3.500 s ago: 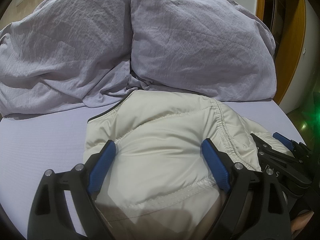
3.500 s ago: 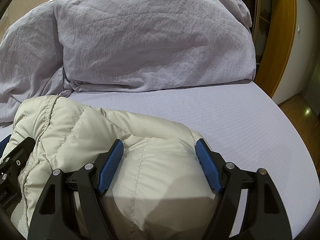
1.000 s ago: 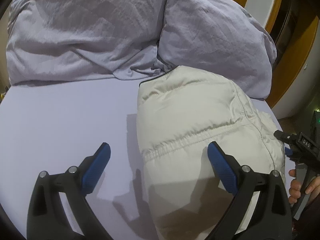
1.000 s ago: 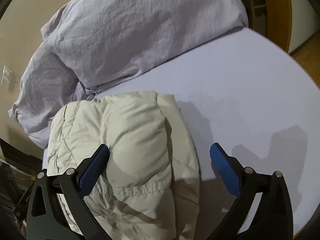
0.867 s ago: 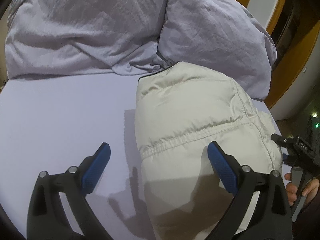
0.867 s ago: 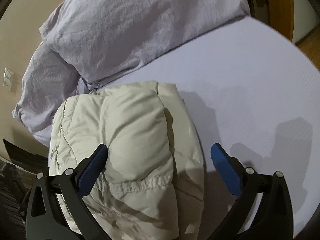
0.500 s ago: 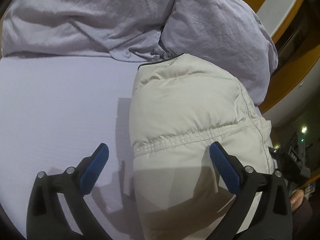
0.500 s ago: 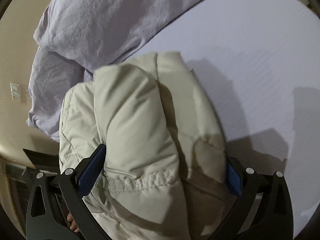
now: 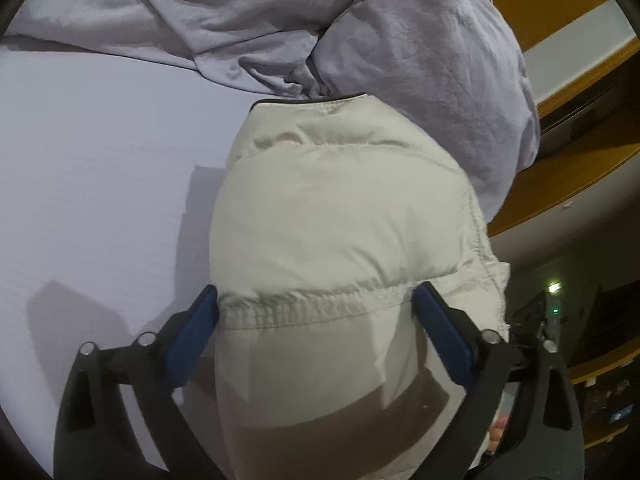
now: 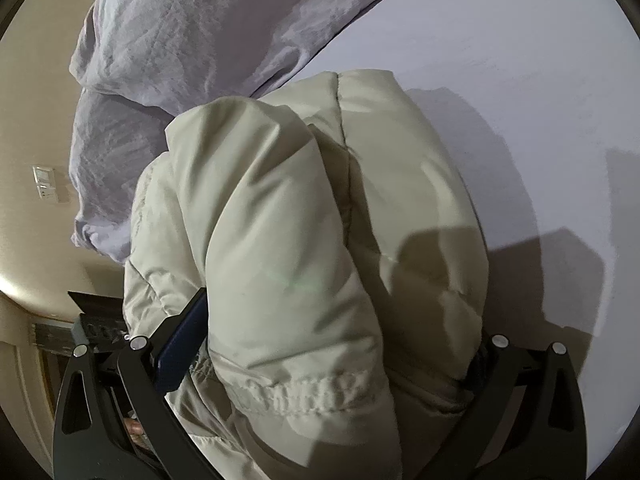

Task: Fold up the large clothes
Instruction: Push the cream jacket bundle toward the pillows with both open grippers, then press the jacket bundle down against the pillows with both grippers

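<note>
A folded cream puffer jacket (image 9: 332, 240) is shown lying on a lavender bed sheet (image 9: 88, 184), its collar end at twelve o'clock against rumpled pillows (image 9: 420, 52). The left gripper (image 9: 316, 316) is seen closing, its wide-set blue pads (image 9: 196, 328) at the jacket's flanks at the stitched hem. The right gripper (image 10: 336, 344) is set wide around the bundle; its far pad is hidden, so contact cannot be told. If only slippery outer fabric is pinched, the springy fold could be lost on lifting.
</note>
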`<action>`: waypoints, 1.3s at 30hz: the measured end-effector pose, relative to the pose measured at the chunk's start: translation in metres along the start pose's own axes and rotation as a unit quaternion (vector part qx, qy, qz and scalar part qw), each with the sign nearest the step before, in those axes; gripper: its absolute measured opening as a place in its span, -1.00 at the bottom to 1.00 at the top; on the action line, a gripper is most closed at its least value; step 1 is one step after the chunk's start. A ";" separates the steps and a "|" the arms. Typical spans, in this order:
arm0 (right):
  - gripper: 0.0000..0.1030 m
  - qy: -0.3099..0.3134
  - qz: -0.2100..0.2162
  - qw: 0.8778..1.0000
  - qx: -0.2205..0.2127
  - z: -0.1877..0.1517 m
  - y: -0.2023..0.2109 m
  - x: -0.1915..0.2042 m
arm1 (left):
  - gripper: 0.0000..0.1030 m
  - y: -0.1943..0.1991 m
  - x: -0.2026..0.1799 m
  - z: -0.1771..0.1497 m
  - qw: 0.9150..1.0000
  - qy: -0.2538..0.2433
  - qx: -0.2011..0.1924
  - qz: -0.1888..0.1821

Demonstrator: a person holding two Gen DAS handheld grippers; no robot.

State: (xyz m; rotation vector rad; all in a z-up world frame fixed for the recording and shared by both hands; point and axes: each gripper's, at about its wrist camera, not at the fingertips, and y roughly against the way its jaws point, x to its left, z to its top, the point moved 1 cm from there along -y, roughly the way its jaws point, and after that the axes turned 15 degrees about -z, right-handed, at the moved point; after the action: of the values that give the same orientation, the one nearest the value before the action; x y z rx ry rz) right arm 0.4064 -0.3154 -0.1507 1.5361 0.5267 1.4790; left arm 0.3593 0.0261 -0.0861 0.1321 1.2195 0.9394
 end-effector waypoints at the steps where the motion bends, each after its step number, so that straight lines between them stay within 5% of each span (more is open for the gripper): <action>1: 0.90 -0.003 0.008 1.000 0.000 0.000 -0.001 0.000 | 0.73 0.001 0.000 0.001 1.000 0.000 0.000 -0.004; 6: 0.60 -0.009 0.031 0.999 -0.004 0.005 -0.004 0.010 | 0.41 0.011 0.000 0.018 1.000 -0.001 0.002 -0.015; 15: 0.26 0.018 0.044 0.999 -0.010 0.025 -0.025 0.075 | 0.28 0.043 0.014 0.082 0.998 -0.030 -0.026 0.042; 20: 0.27 0.054 0.028 0.998 -0.020 0.032 -0.041 0.122 | 0.28 0.063 0.029 0.113 0.992 -0.048 -0.056 0.101; 24: 0.60 0.099 -0.037 0.994 -0.033 0.031 -0.040 0.145 | 0.41 0.075 0.038 0.117 0.984 -0.071 -0.070 0.150; 28: 0.71 0.133 -0.099 0.983 -0.078 0.036 -0.014 0.144 | 0.47 0.085 0.022 0.119 0.969 -0.125 -0.084 0.197; 34: 0.72 0.172 -0.155 0.960 -0.159 0.040 0.021 0.167 | 0.57 0.081 -0.007 0.124 0.969 -0.140 -0.105 0.174; 39: 0.71 0.234 -0.185 0.925 -0.233 0.030 0.028 0.212 | 0.63 0.062 -0.037 0.125 0.960 -0.166 -0.134 0.179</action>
State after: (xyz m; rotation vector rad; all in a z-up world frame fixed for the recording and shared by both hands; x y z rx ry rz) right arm 0.4675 -0.1663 -0.0061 0.6653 0.6409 1.5269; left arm 0.4293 0.0883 0.0236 0.2896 0.7602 1.3296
